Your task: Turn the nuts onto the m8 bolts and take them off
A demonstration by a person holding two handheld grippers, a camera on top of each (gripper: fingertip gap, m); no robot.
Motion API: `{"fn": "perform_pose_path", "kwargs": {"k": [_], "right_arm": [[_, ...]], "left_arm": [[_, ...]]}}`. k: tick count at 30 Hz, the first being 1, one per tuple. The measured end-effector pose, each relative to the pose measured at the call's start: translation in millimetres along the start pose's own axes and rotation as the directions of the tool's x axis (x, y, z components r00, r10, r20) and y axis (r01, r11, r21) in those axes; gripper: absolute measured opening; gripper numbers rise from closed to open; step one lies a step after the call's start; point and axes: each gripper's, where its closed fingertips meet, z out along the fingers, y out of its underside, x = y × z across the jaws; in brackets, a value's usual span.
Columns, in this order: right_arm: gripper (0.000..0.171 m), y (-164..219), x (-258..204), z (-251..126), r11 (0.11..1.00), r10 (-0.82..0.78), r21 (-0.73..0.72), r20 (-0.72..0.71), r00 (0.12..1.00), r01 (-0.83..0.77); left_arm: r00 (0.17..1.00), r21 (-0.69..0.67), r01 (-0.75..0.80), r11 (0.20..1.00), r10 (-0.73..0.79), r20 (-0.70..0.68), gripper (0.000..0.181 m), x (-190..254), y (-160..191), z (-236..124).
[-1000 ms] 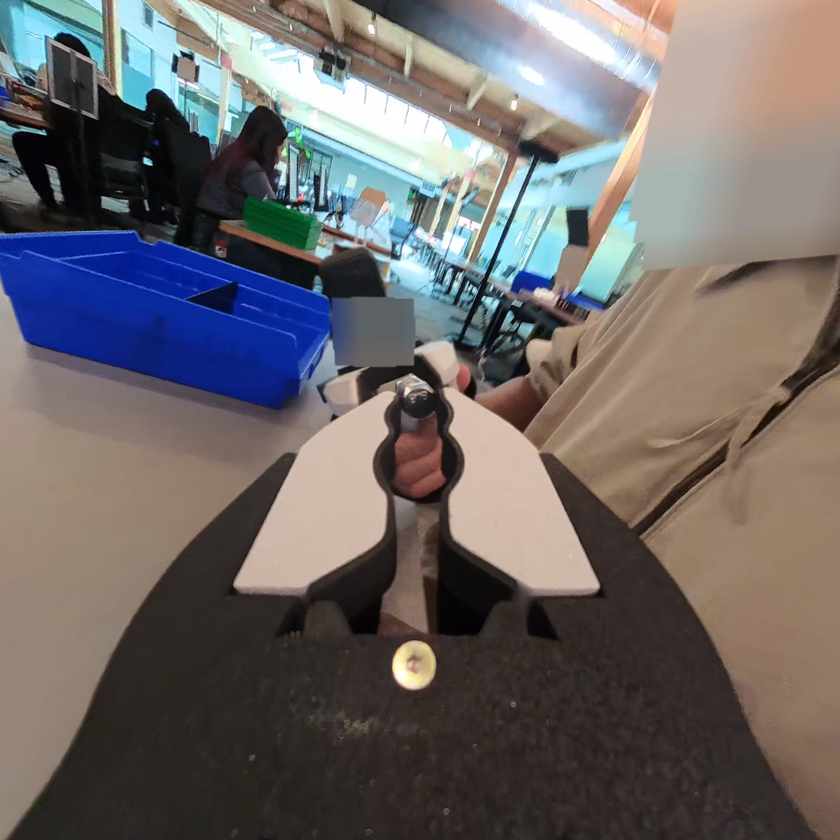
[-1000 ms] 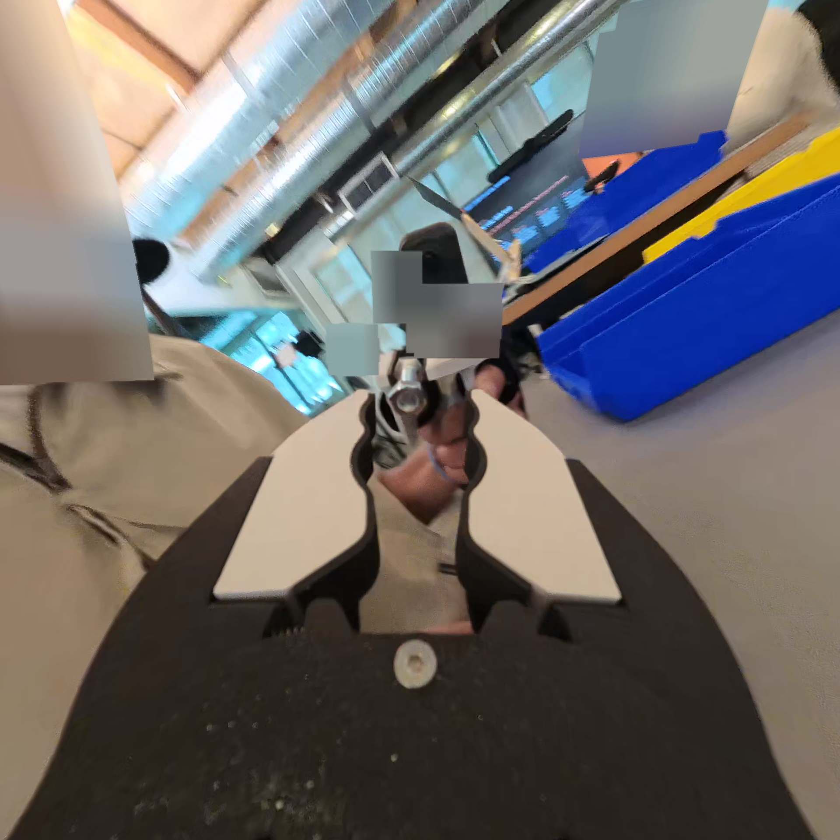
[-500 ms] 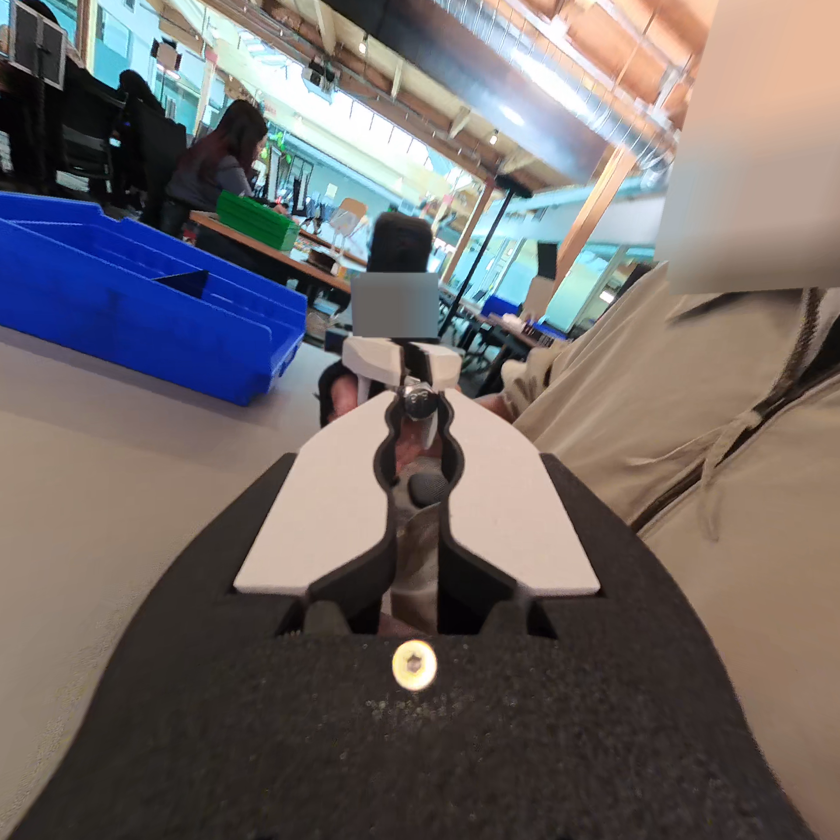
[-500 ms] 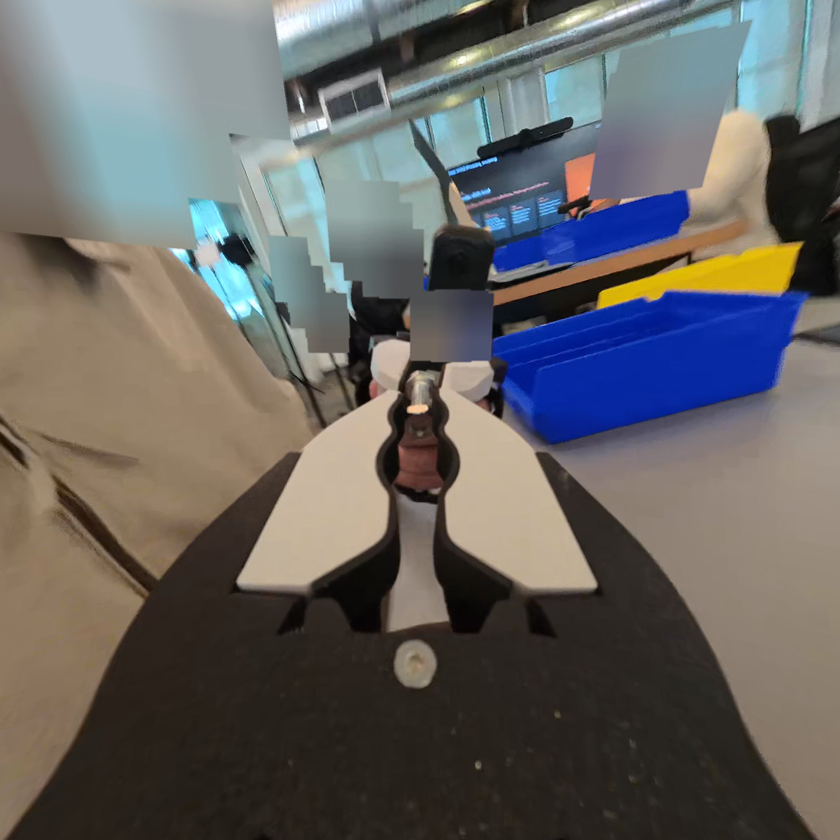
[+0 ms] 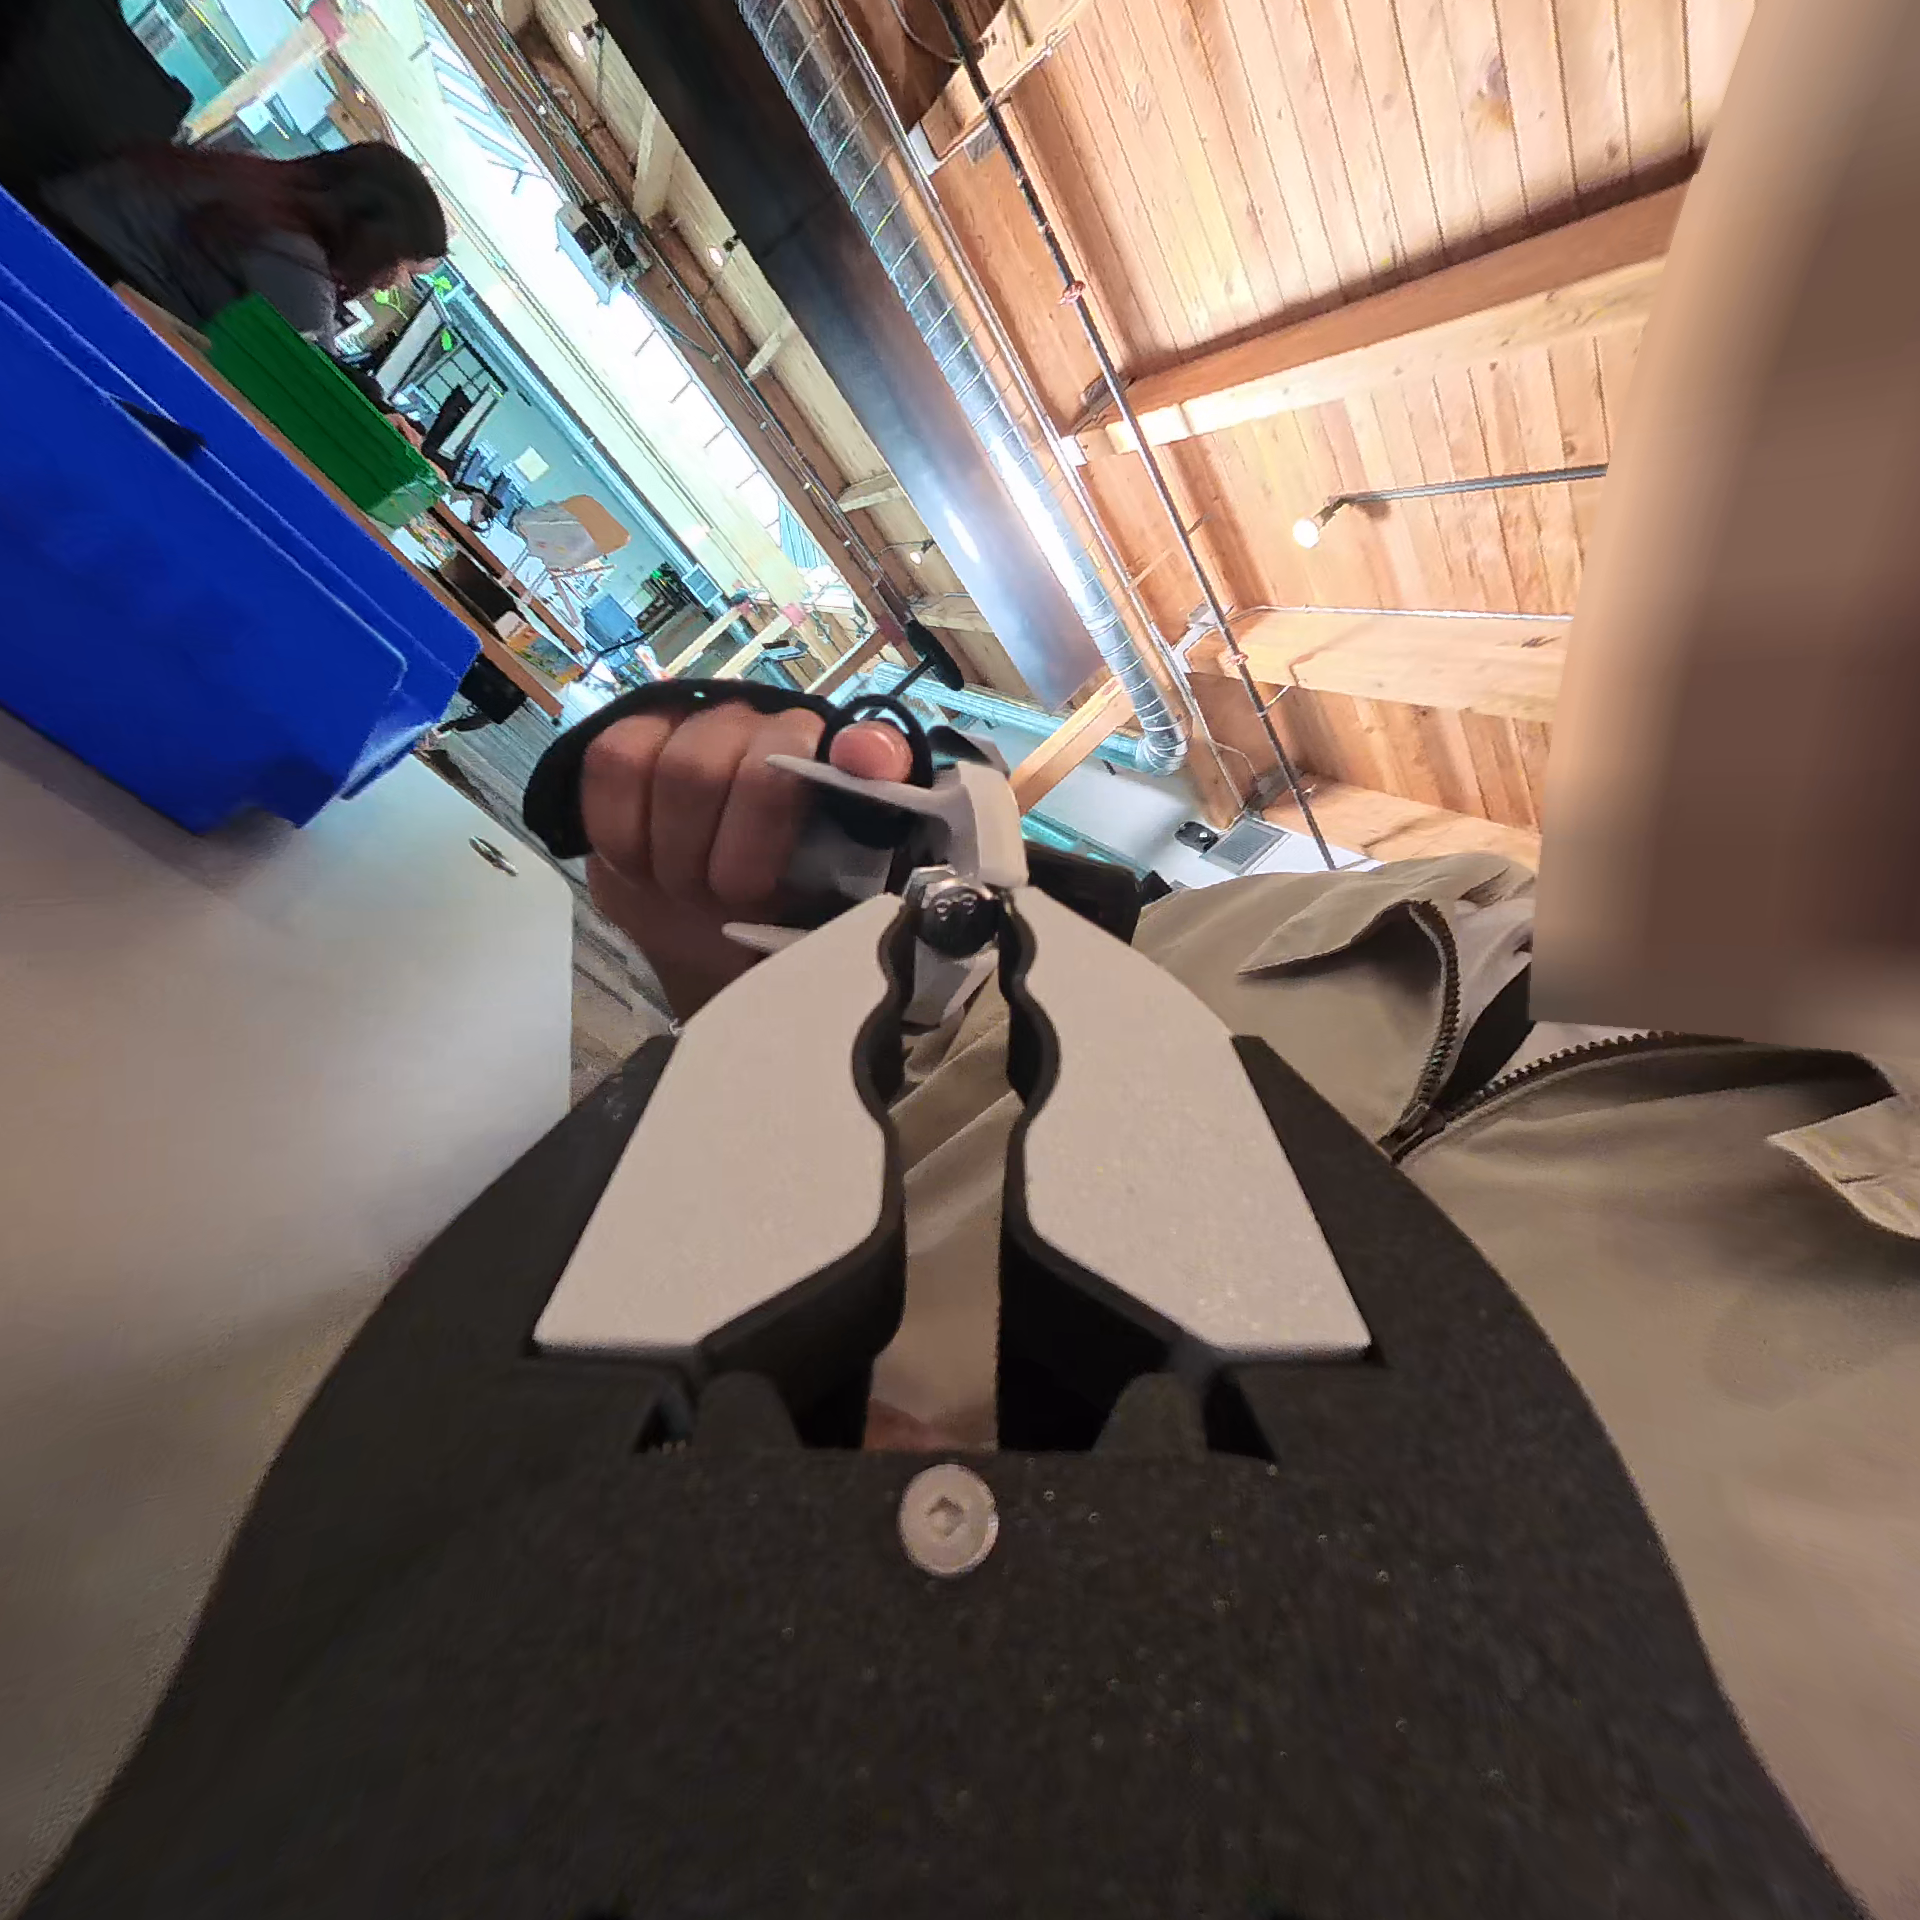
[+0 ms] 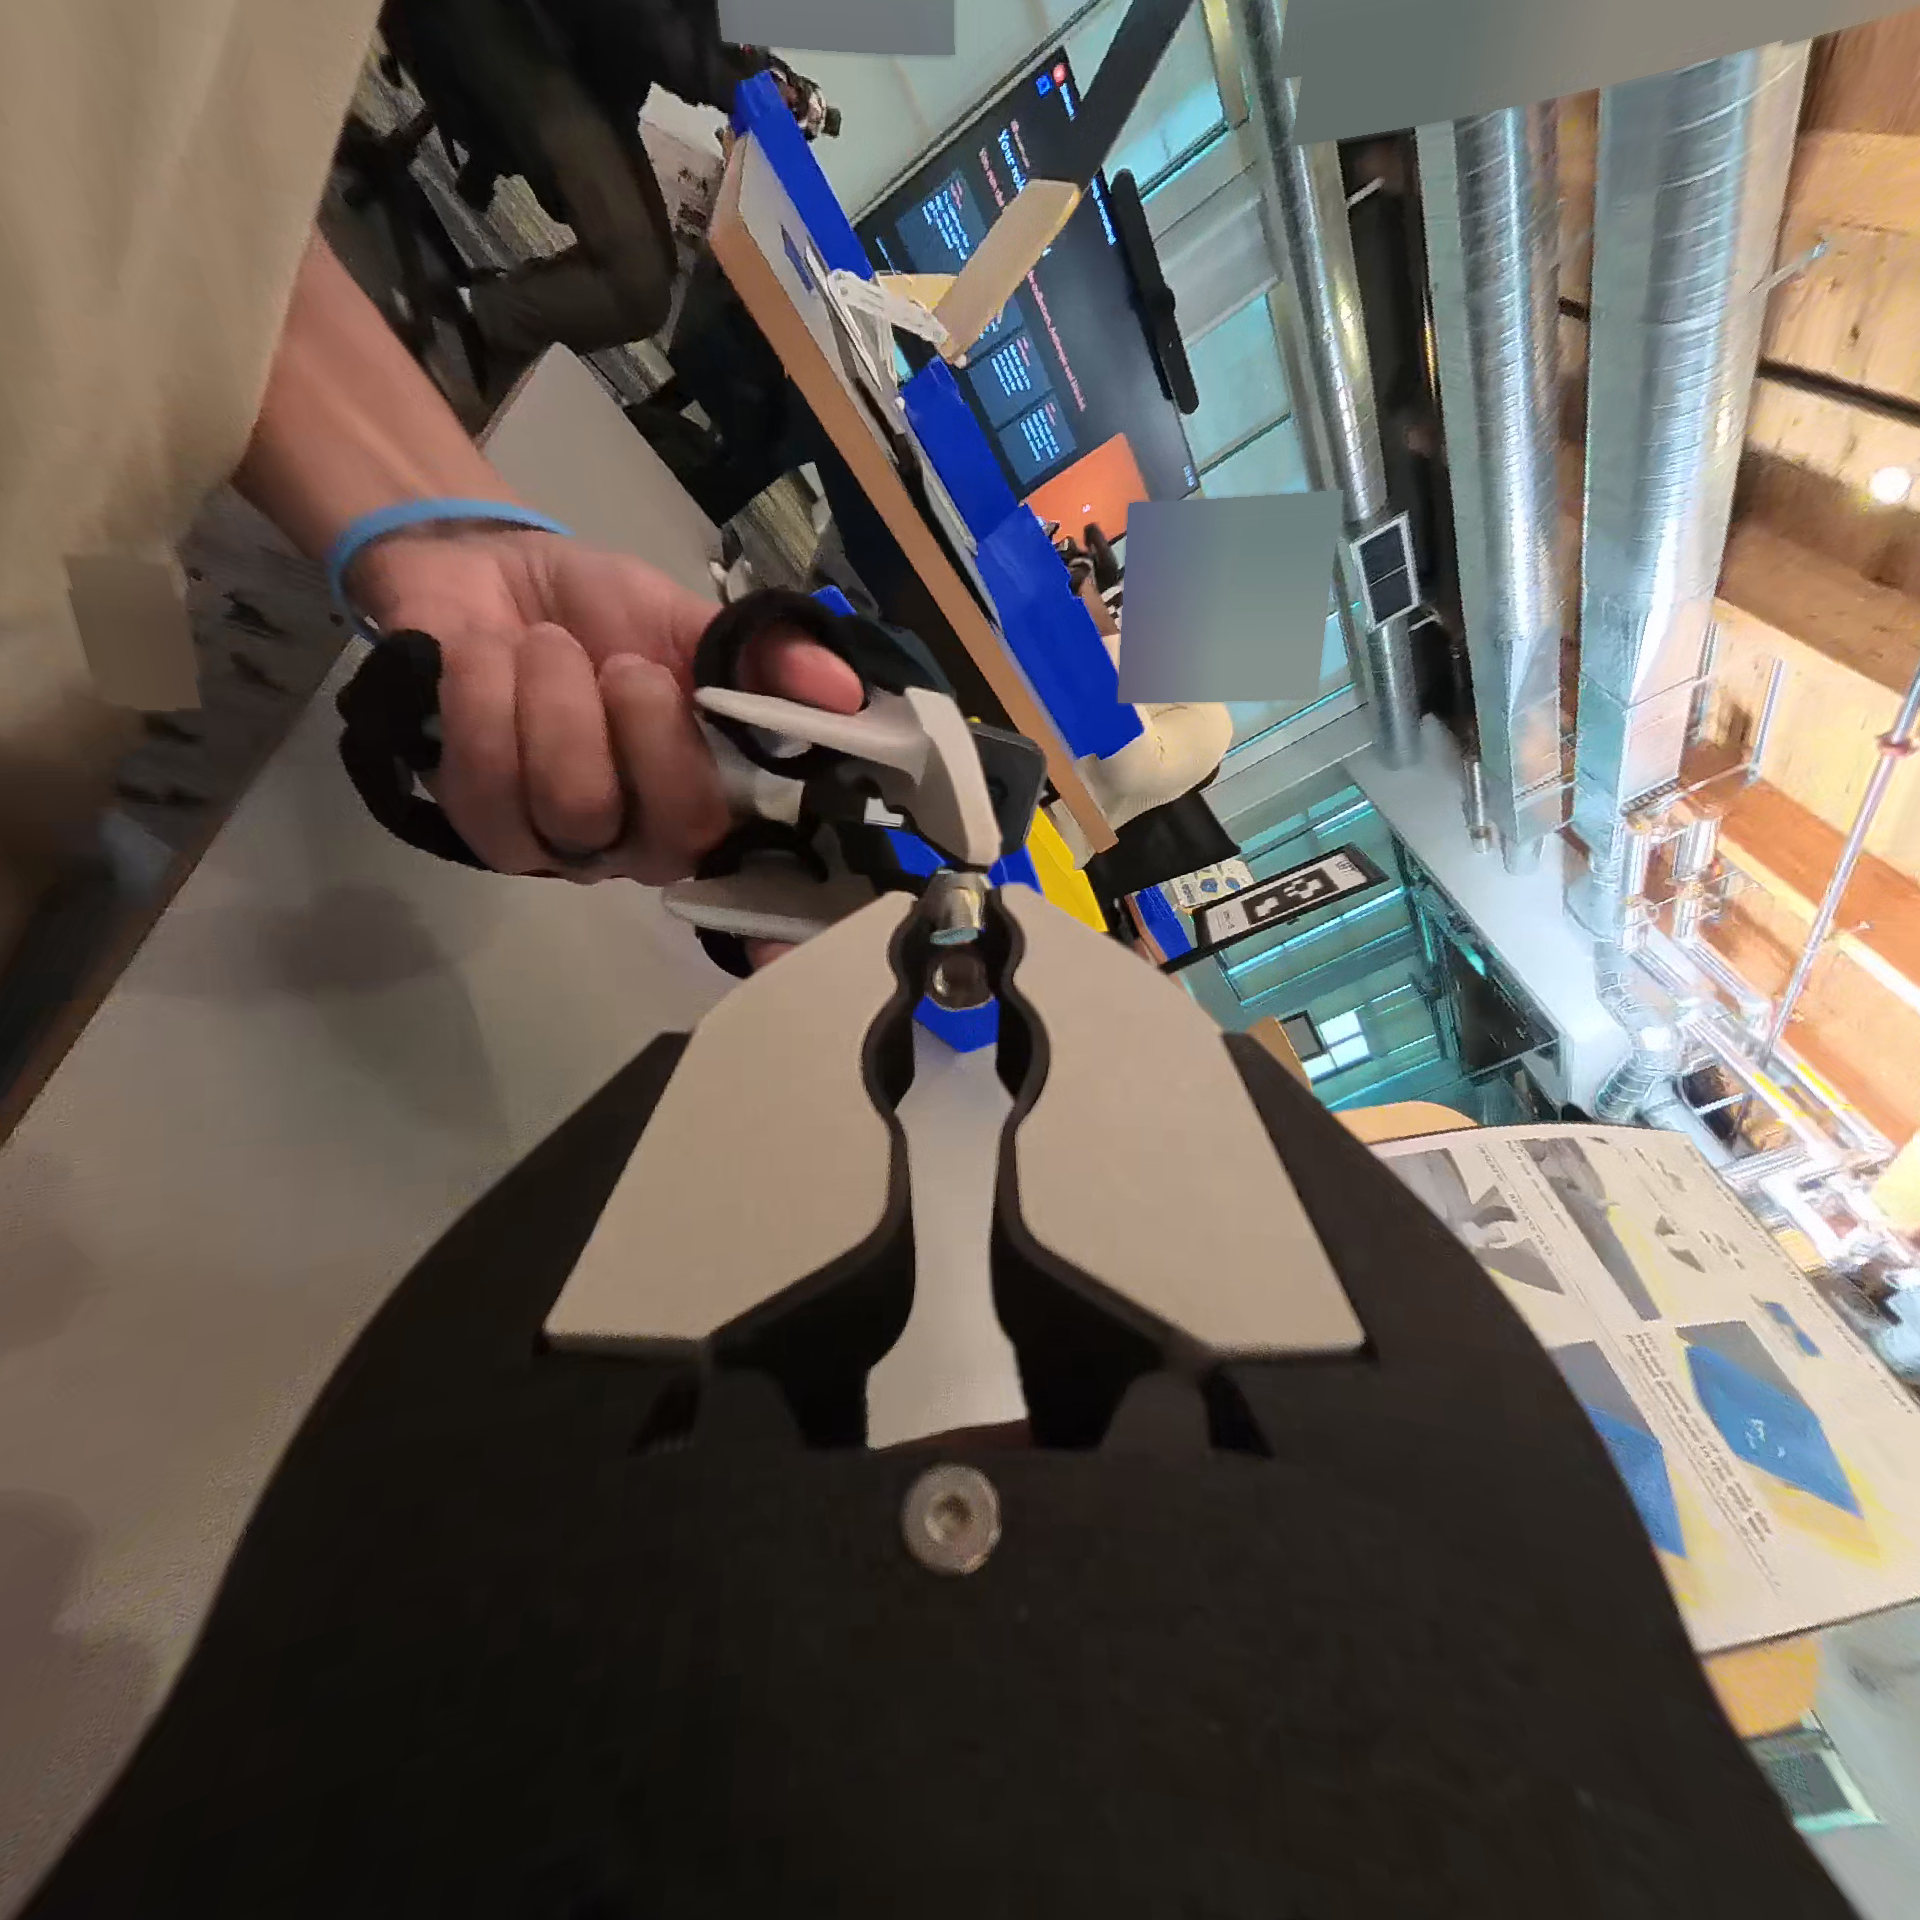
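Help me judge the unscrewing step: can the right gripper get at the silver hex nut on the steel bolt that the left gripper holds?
Likely yes: the right gripper meets the left gripper tip to tip, apparently closed on the silver hex nut of the steel bolt. Nothing lies between.

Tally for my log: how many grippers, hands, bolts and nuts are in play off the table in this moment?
Grippers: 2 (left gripper, right gripper)
Hands: 2 (left hand, right hand)
Bolts: 1 (bolt)
Nuts: 1 (nut)
Total: 6
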Motion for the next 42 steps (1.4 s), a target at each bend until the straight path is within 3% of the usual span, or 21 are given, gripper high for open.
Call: {"fn": "perform_pose_path", "kwargs": {"k": [5,8,9,11,13,15,17,22,25,28,30,33,37,40,42], "right_arm": [[0.014,4.5,7.1,0.4,0.963,0.265,0.054,0.017,0.964,-0.266],[0.04,8.1,15.8,-3.6,0.875,0.471,0.109,0.034,0.881,-0.472],[0.041,9.7,18.7,-5.3,0.822,0.552,0.132,0.049,0.832,-0.553],[0.041,16.6,19.8,-3.6,0.631,0.755,0.131,0.125,0.644,-0.765],[0.041,19.8,20.1,0.5,0.32,0.909,0.115,0.241,0.339,-0.94],[0.042,20.4,24.0,1.8,0.0,0.93,0.098,0.367,0.036,-0.995],[0.039,20.7,24.3,4.6,-0.211,0.879,0.045,0.447,-0.169,-0.977],[0.037,22.9,9.3,17.1,-0.399,0.785,-0.099,0.477,-0.395,-0.912],[0.016,24.1,14.7,16.6,-0.458,0.737,-0.095,0.515,-0.438,-0.884],[0.015,24.4,11.6,17.4,-0.373,0.791,-0.08,0.494,-0.362,-0.924],[0.015,24.2,11.2,18.2,-0.268,0.847,-0.051,0.464,-0.26,-0.962],[0.015,24.1,9.5,19.3,0.029,0.923,-0.008,0.385,0.023,-1.0],[0.015,22.9,7.1,19.8,0.449,0.855,0.005,0.289,0.431,-0.894],[0.015,24.7,9.2,19.4,0.68,0.713,0.017,0.213,0.667,-0.733],[0.015,27.8,12.7,19.2,0.787,0.608,0.013,0.153,0.779,-0.617]], "left_arm": [[0.995,-0.027,-0.093,0.995,0.094,0.041,0.014,-0.9,-7.2,0.1],[0.987,-0.014,-0.155,0.988,0.156,0.042,0.015,2.8,-19.8,-2.8],[0.981,-0.019,-0.183,0.983,0.184,0.07,0.014,0.2,-23.7,-4.4],[0.964,-0.047,-0.244,0.969,0.248,0.096,0.014,-1.5,-27.7,-7.4],[0.925,-0.105,-0.338,0.935,0.351,0.144,0.014,-4.7,-29.4,-9.2],[0.872,-0.183,-0.421,0.888,0.452,0.189,0.015,-10.5,-28.4,-9.2],[0.829,-0.24,-0.482,0.843,0.527,0.185,0.015,-10.9,-27.0,-7.8],[0.751,-0.3,-0.572,0.763,0.635,0.184,0.015,-12.9,-30.1,-3.2],[0.718,-0.341,-0.597,0.726,0.673,0.178,0.015,-15.8,-28.6,-1.8],[0.713,-0.35,-0.599,0.72,0.679,0.177,0.015,-14.6,-27.9,-2.4],[0.733,-0.33,-0.584,0.742,0.656,0.18,0.015,-14.1,-28.2,-3.1],[0.796,-0.274,-0.527,0.805,0.58,0.174,0.015,-11.3,-28.0,-3.2],[0.868,-0.196,-0.447,0.873,0.477,0.142,0.015,-5.1,-26.4,-2.0],[0.902,-0.155,-0.393,0.906,0.412,0.126,0.015,-2.9,-25.5,-0.6],[0.907,-0.138,-0.381,0.914,0.398,0.136,0.015,-6.0,-26.3,-0.5]]}}
